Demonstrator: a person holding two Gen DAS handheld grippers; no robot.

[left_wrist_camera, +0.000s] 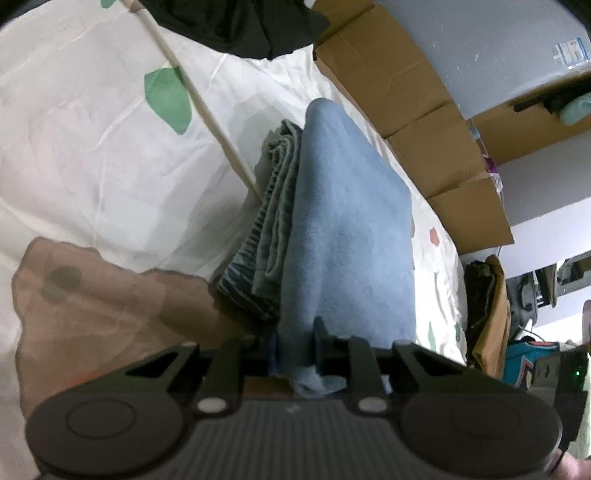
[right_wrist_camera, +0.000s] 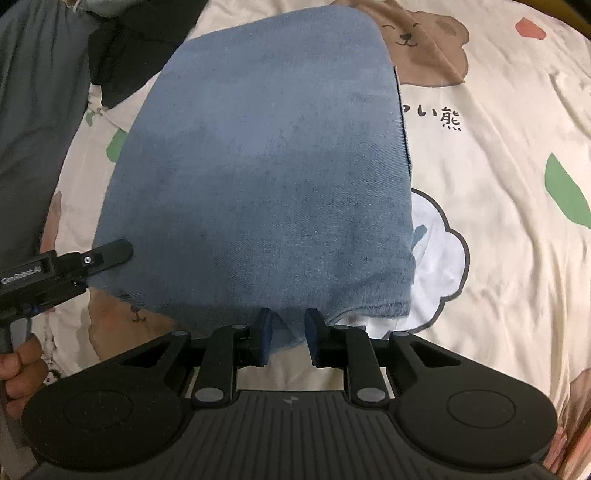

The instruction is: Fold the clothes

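Observation:
A light blue denim garment [right_wrist_camera: 258, 166] lies folded on a cream bedsheet [right_wrist_camera: 498, 166] with a bear print. In the left wrist view it [left_wrist_camera: 347, 229] tops a stack of folded clothes [left_wrist_camera: 269, 221]. My left gripper [left_wrist_camera: 295, 350] is shut on the garment's near edge; it also shows in the right wrist view [right_wrist_camera: 110, 258] at the garment's left corner. My right gripper [right_wrist_camera: 288, 332] has its jaws a little apart, with the garment's near edge between the blue pads [right_wrist_camera: 314, 332], held.
Cardboard boxes [left_wrist_camera: 406, 110] line the bed's far side. A black garment [left_wrist_camera: 236, 26] and a wooden stick [left_wrist_camera: 207, 110] lie on the sheet. Grey and dark clothes [right_wrist_camera: 44, 92] sit at the left in the right wrist view.

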